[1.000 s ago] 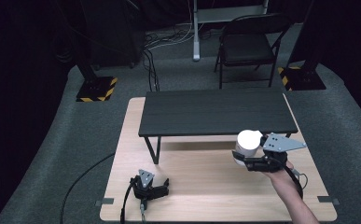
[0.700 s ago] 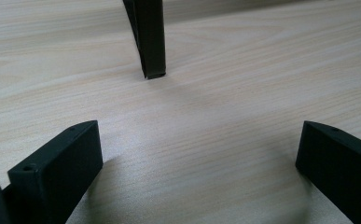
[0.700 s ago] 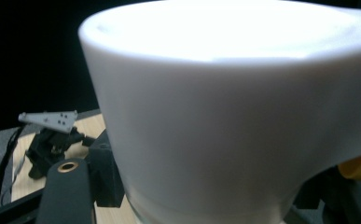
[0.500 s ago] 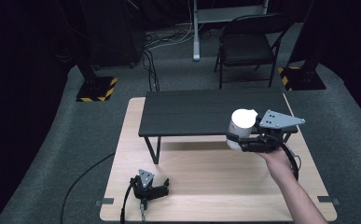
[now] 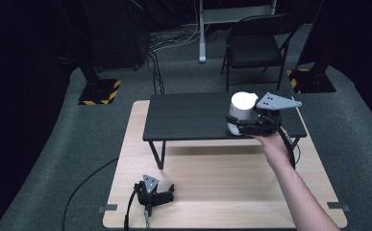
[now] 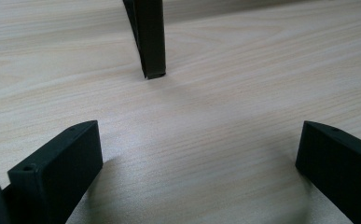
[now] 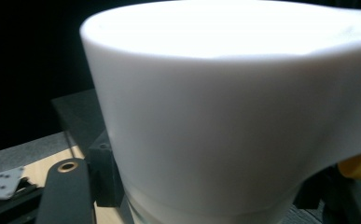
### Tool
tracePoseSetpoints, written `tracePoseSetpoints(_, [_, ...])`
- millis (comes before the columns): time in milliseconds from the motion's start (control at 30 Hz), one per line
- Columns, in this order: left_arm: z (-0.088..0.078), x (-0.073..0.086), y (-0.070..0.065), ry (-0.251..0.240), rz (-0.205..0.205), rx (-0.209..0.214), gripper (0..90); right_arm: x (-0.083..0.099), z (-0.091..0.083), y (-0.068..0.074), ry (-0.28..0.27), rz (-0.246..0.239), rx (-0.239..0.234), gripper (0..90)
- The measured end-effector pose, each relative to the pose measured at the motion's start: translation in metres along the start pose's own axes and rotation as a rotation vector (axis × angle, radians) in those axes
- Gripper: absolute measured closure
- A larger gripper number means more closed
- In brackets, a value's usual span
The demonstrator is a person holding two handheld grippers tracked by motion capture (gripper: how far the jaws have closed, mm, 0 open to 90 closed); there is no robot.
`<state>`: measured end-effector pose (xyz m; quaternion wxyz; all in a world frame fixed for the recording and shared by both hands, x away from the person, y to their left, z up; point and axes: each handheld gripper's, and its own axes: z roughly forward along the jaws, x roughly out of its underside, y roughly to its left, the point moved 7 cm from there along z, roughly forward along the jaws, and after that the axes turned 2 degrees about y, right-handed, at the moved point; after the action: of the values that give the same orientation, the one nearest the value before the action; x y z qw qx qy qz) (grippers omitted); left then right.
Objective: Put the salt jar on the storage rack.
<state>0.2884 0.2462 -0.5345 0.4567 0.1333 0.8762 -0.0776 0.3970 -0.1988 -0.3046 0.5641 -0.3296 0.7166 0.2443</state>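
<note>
Over the right half of the low black rectangular shelf (image 5: 193, 118), the right hand-held gripper (image 5: 239, 126) is clenched on a smooth white cylindrical cup (image 5: 241, 107), gripping it low on its side while the cup stands upright. The cup is carried in the air above the shelf top, near its front edge and toward its right end. The grey three-cornered plate on that gripper juts out to the right, just past the cup's rim.

There's plenty of open matte black top to the left of the cup, less to the right before the edge. In the right gripper view the cup (image 7: 225, 116) sits so close that its glossy wall blocks nearly everything, its rim is washed out bright, and a yellow bit at the right edge is too cut off to identify.

The shelf stands on thin dark metal legs on the light wood-grain surface (image 5: 222, 192), which has bare room in front and in the middle. The left hand-held gripper (image 5: 162, 195) lies on it near the front left corner, well apart from the cup, released, with its jaws spread wide and nothing between them. In the left gripper view one square black shelf leg (image 6: 150, 39) meets the wood ahead, its top cut off.
</note>
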Motion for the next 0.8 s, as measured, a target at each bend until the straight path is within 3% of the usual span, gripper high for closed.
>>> tracePoseSetpoints(67, [0.000,0.000,0.000,0.000,0.000,0.000,0.3,0.001,0.005,-0.002,0.018,0.013,0.012,29.6])
tracePoseSetpoints(167, [0.000,0.000,0.000,0.000,0.001,-0.001,0.3,0.006,0.007,-0.006,-0.001,0.045,0.009,29.5])
tracePoseSetpoints(233, [0.000,0.000,0.000,0.000,0.001,-0.001,0.3,0.008,0.010,-0.007,-0.006,0.021,-0.002,29.0])
tracePoseSetpoints(300, [0.000,0.000,0.000,0.000,0.001,-0.001,0.3,0.007,0.011,-0.009,0.005,0.022,-0.015,26.5])
tracePoseSetpoints(333, [0.000,0.000,0.000,0.000,-0.001,0.000,0.3,0.005,0.011,-0.009,0.036,0.026,0.000,17.7])
tracePoseSetpoints(433, [0.000,0.000,0.000,0.000,0.001,-0.001,0.3,0.009,0.005,-0.010,0.042,0.049,0.000,14.7])
tracePoseSetpoints(800, [0.000,0.000,0.000,0.000,0.001,-0.001,0.3,0.042,-0.028,0.002,0.037,-0.058,-0.022,9.5])
